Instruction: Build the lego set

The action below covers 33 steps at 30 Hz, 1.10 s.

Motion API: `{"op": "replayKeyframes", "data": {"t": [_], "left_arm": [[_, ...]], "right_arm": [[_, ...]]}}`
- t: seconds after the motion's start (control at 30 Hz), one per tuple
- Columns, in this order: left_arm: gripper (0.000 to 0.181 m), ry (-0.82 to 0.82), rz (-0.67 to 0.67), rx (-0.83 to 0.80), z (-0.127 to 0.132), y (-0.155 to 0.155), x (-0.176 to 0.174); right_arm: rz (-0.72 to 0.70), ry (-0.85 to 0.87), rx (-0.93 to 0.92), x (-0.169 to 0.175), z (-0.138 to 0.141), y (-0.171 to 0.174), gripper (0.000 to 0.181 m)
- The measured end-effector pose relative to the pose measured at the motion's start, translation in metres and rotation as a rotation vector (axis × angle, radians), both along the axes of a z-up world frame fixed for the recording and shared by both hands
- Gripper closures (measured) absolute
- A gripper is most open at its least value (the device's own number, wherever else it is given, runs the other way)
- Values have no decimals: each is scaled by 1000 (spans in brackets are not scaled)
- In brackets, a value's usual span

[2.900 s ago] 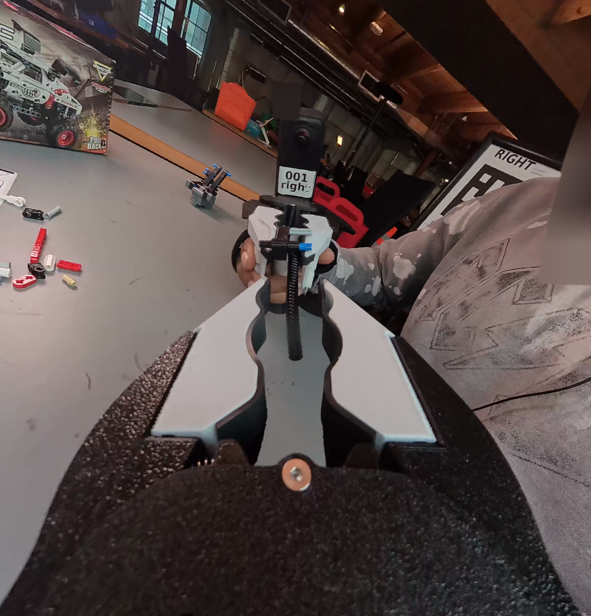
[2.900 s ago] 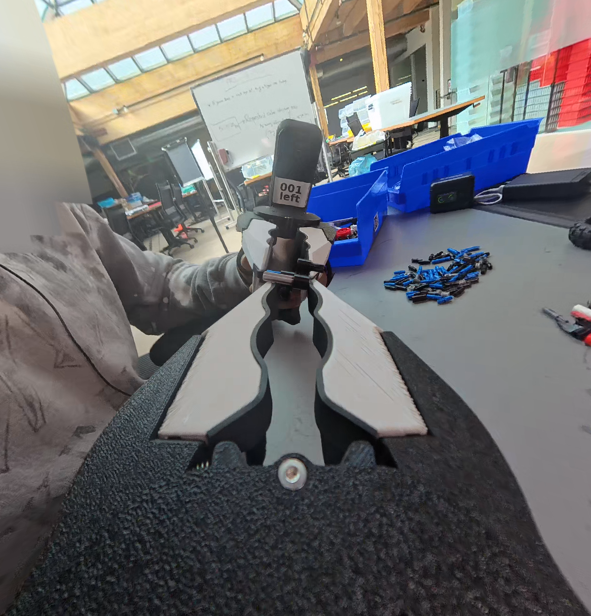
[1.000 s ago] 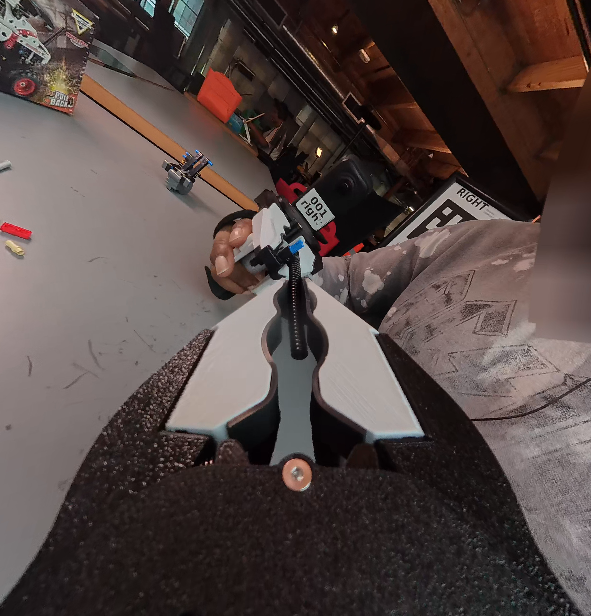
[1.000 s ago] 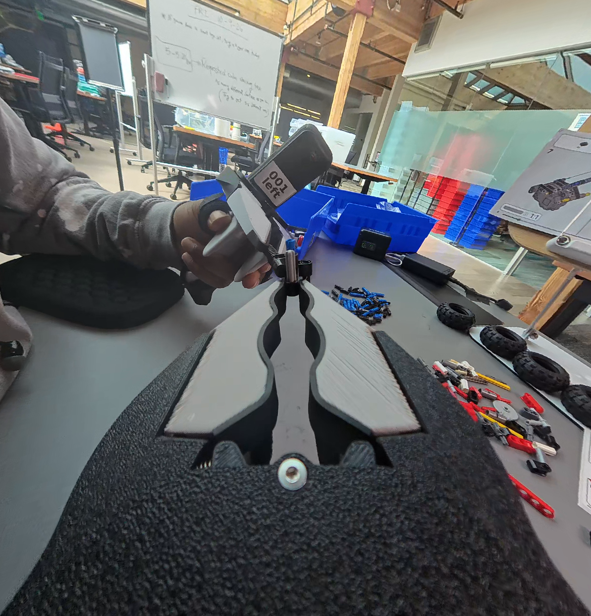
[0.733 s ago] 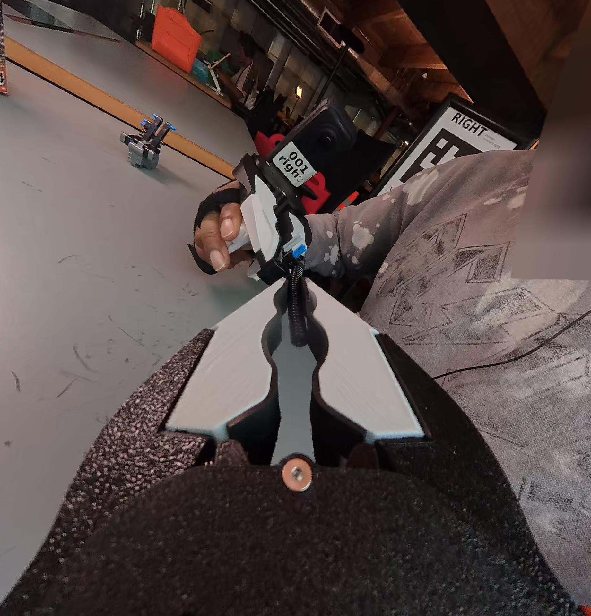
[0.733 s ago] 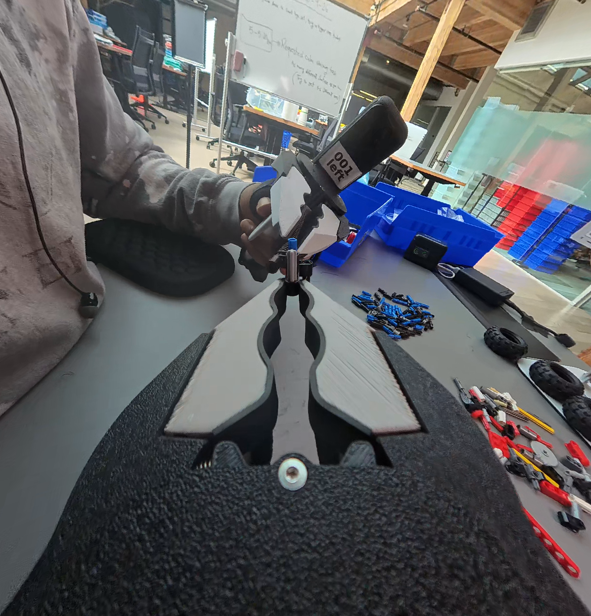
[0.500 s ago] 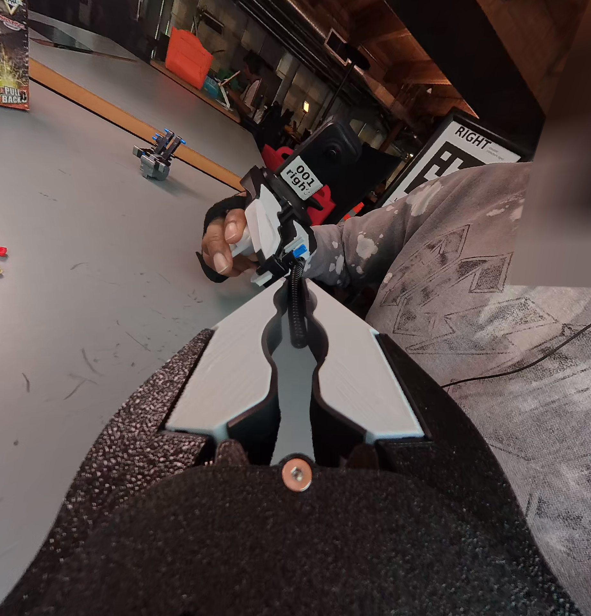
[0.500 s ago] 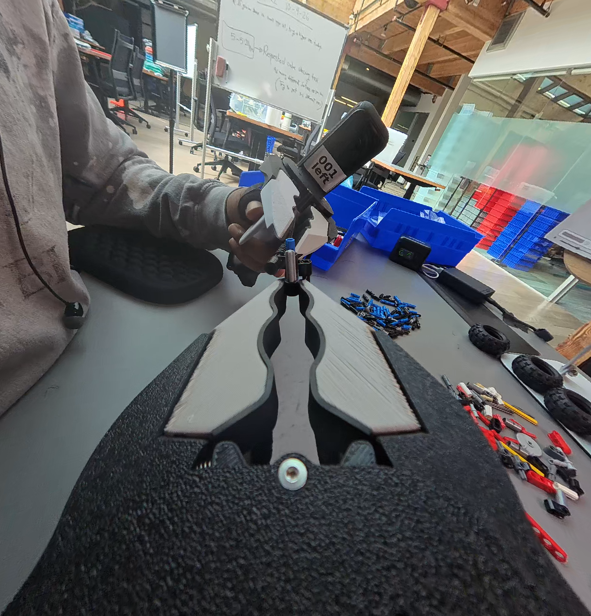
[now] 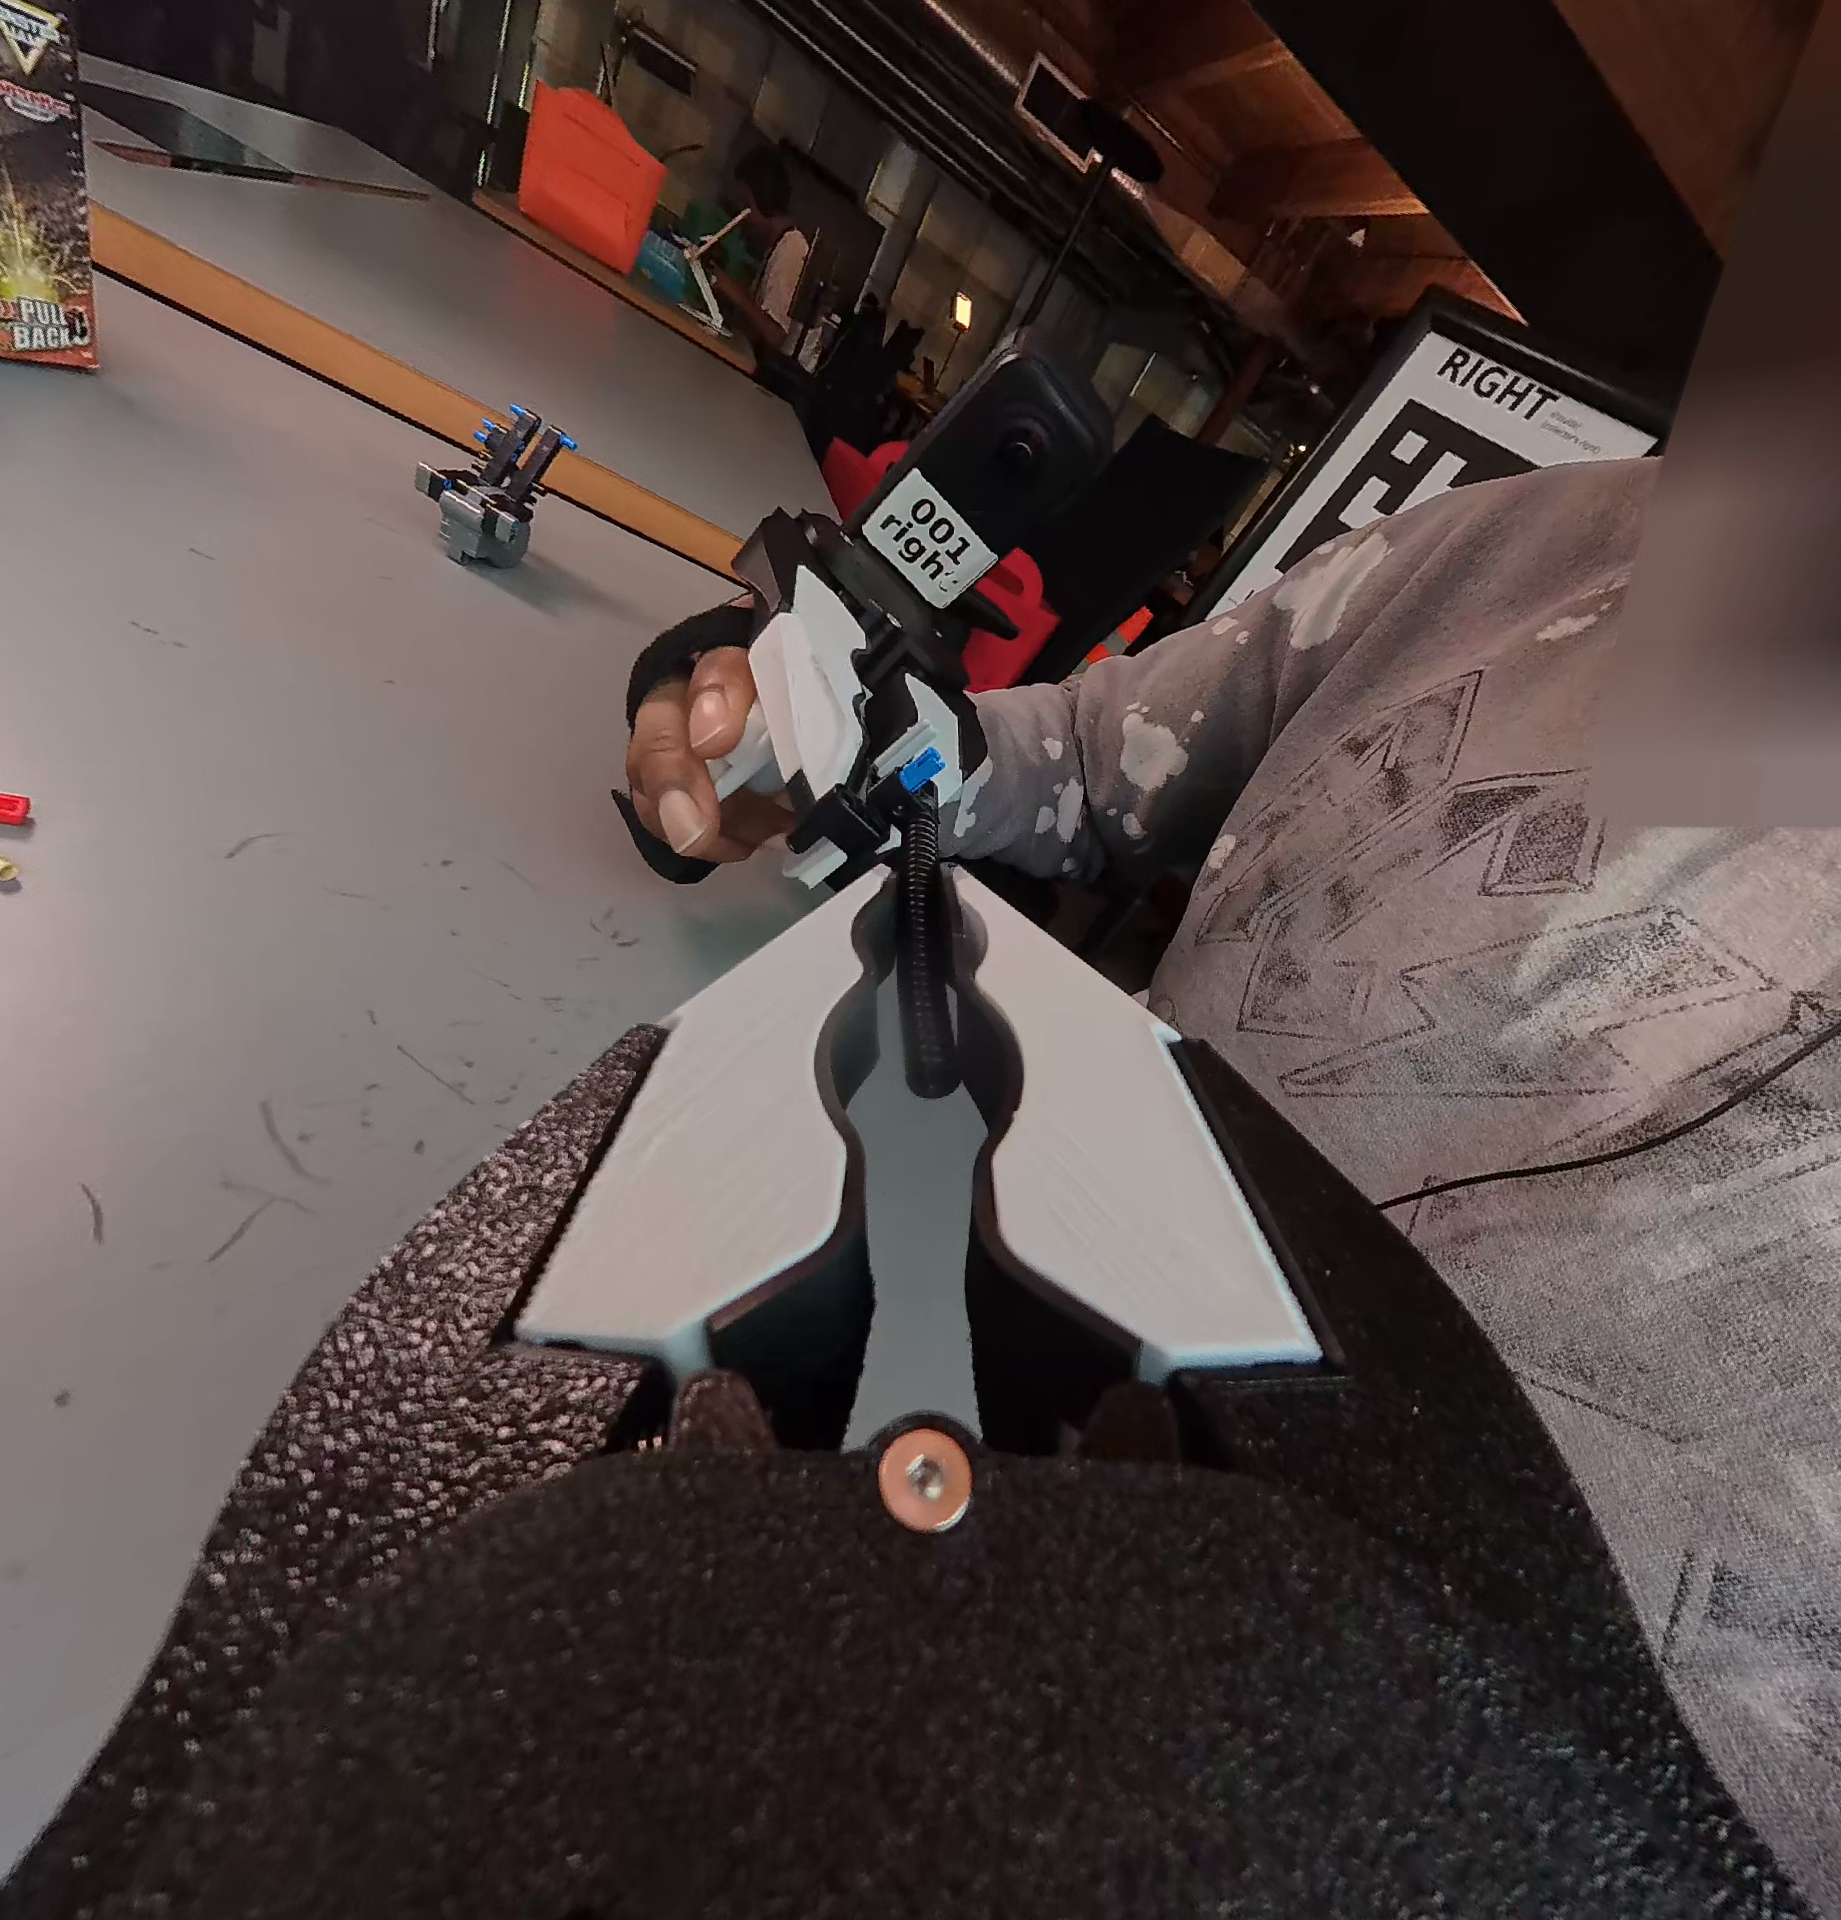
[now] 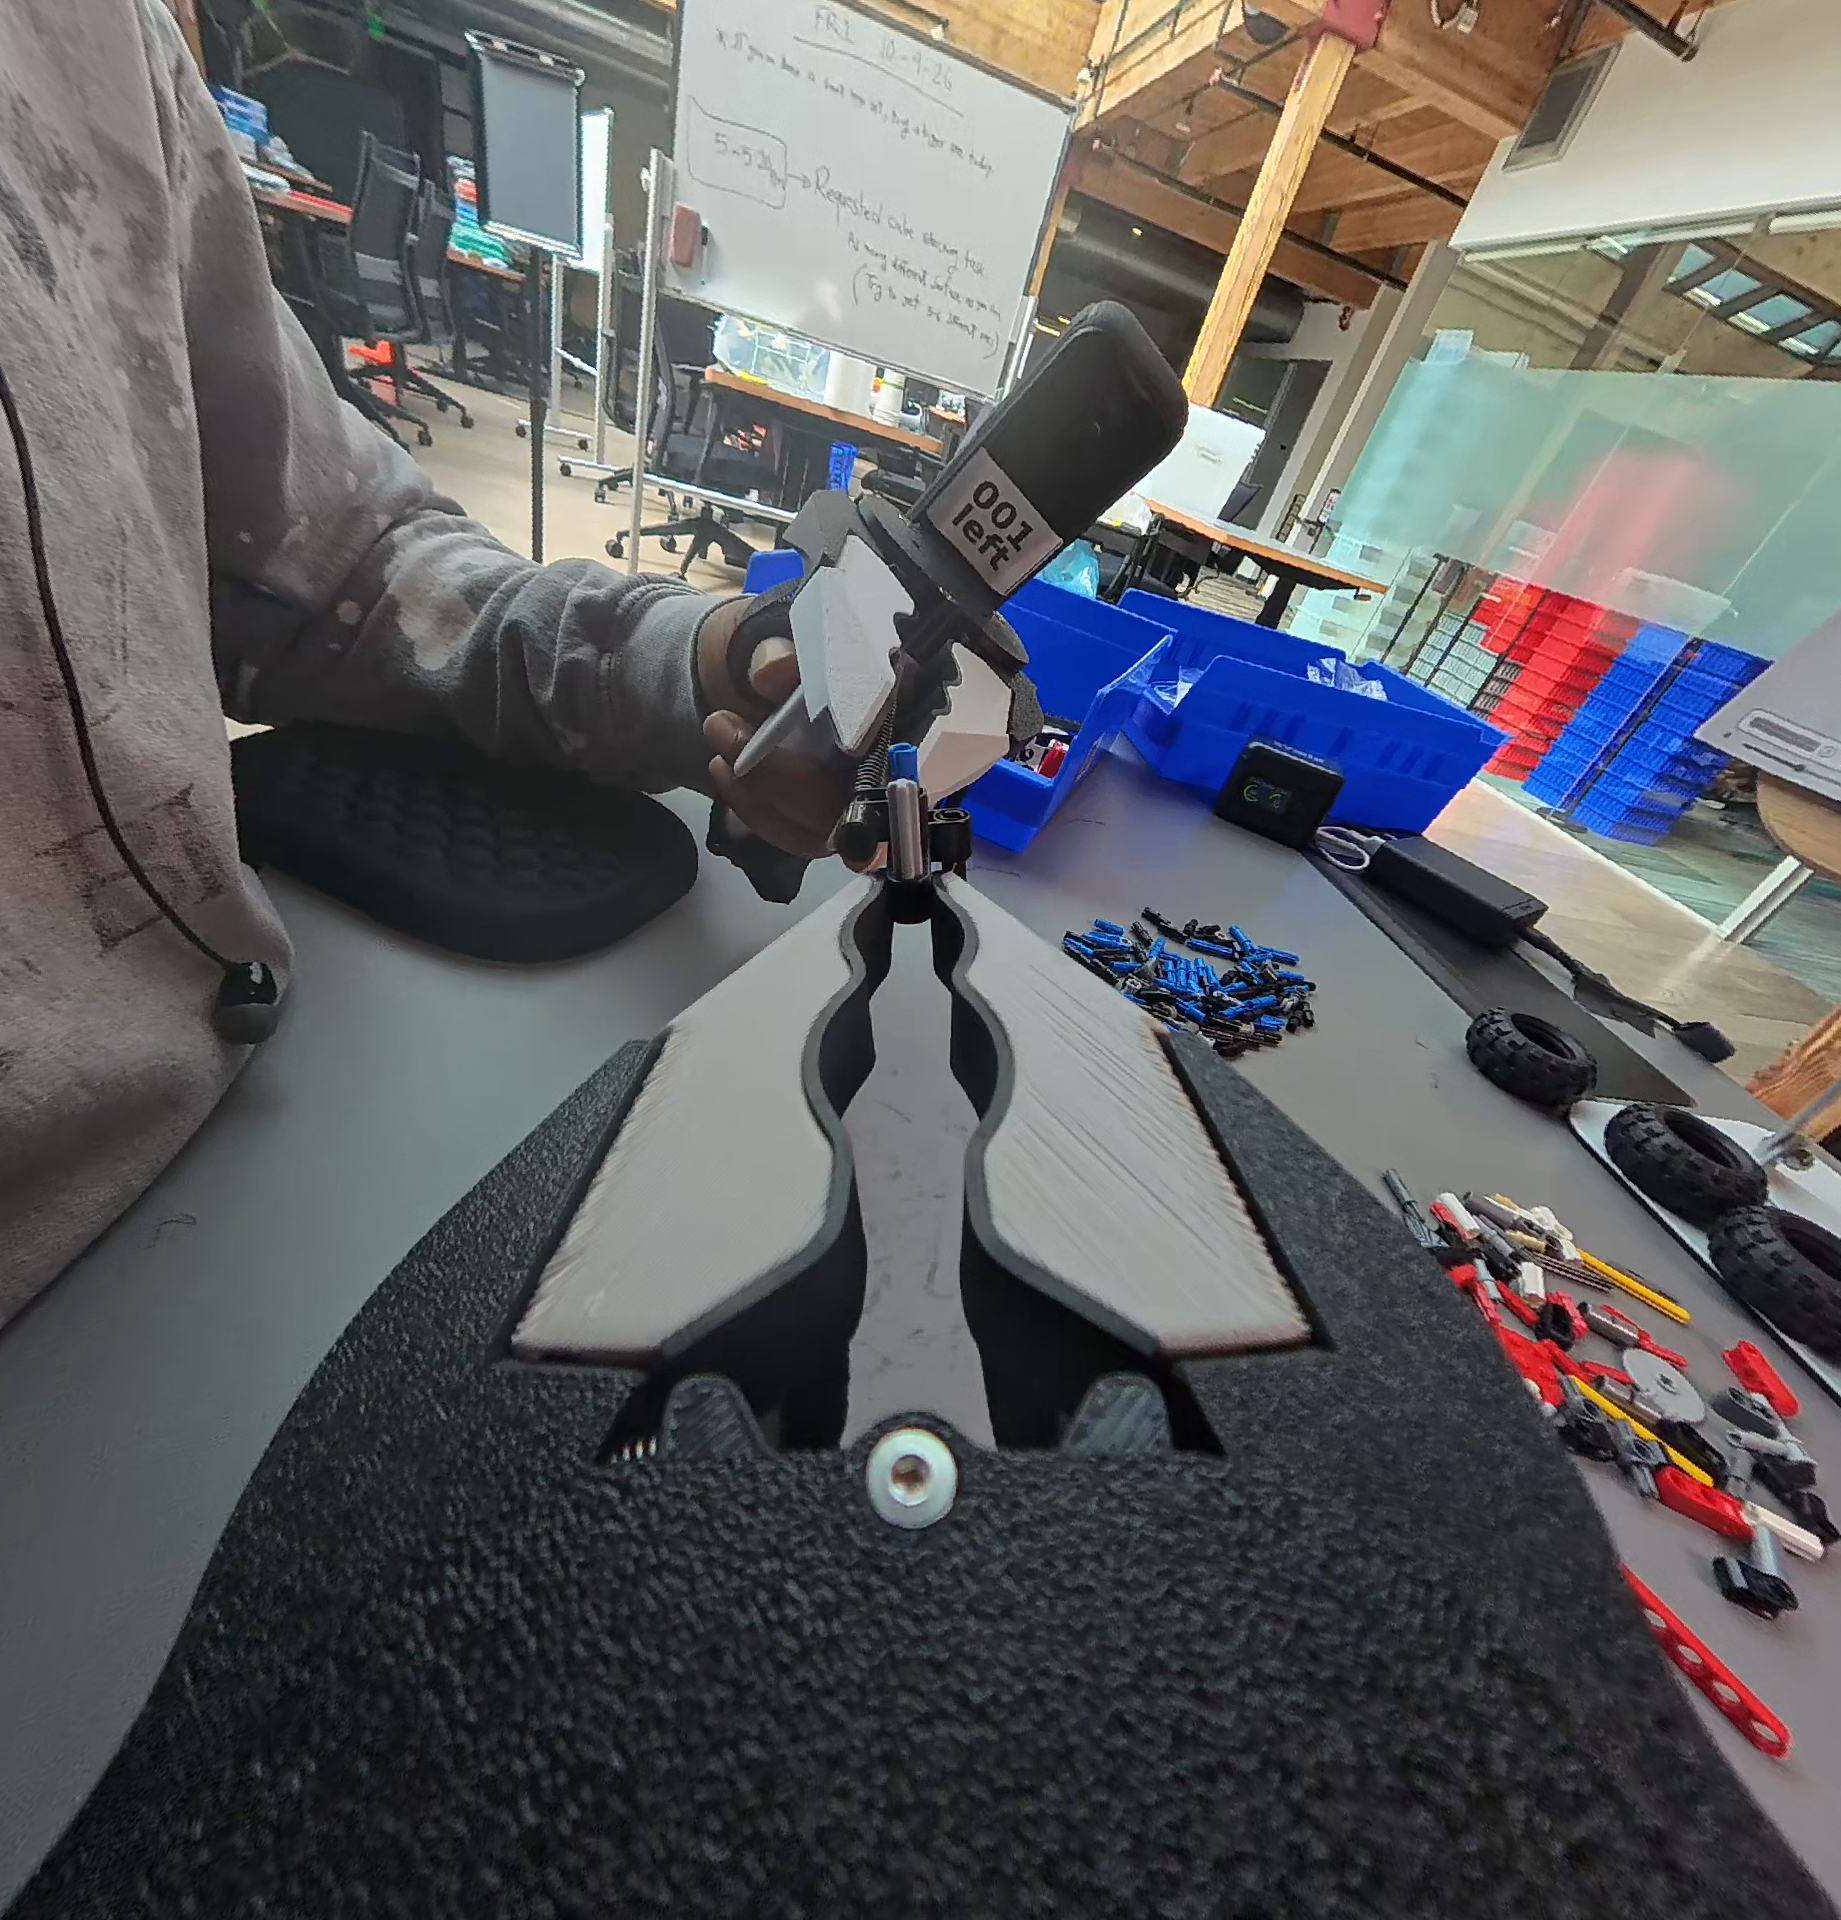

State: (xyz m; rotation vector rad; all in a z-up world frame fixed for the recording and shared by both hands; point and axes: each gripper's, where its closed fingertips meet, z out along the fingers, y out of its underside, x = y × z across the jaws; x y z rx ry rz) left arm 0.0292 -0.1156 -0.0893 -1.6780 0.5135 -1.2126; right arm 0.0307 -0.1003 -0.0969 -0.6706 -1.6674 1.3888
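My left gripper (image 9: 918,894) is shut on a black ribbed rod (image 9: 924,987) that points forward between its fingers. The rod's far end meets a small black connector piece (image 9: 851,821) with a blue pin (image 9: 918,771), which the right gripper holds opposite. In the right wrist view my right gripper (image 10: 908,899) is shut on that small piece (image 10: 903,821), which has a grey sleeve and a blue tip. The left gripper faces it, tilted, with the rod (image 10: 874,743) reaching down to the piece. Both are held above the grey table (image 9: 272,935).
A small grey and blue sub-assembly (image 9: 490,499) and the set's box (image 9: 22,187) stand on the far table. On the right are a pile of blue and black pins (image 10: 1196,982), black tyres (image 10: 1529,1058), loose red and black parts (image 10: 1622,1382) and blue bins (image 10: 1311,717). Less than 4 cm separates the two grippers' tips.
Both grippers keep their hold with the rod and the small piece together. They have tilted from upright to slanted and come lower over the table. In the last half second little has moved.
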Motion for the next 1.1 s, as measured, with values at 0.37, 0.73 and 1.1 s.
{"op": "replayKeyframes", "data": {"t": [0.37,0.73,1.1], "left_arm": [[175,35,28,53,3,1,-1],[175,42,82,28,-1,8,-12],[175,102,116,20,-23,18,-12]], "right_arm": [[-4,21,58,2,-1,0,167],[-45,-4,122,0,-9,10,149],[-98,-87,15,-13,-11,12,161]]}}
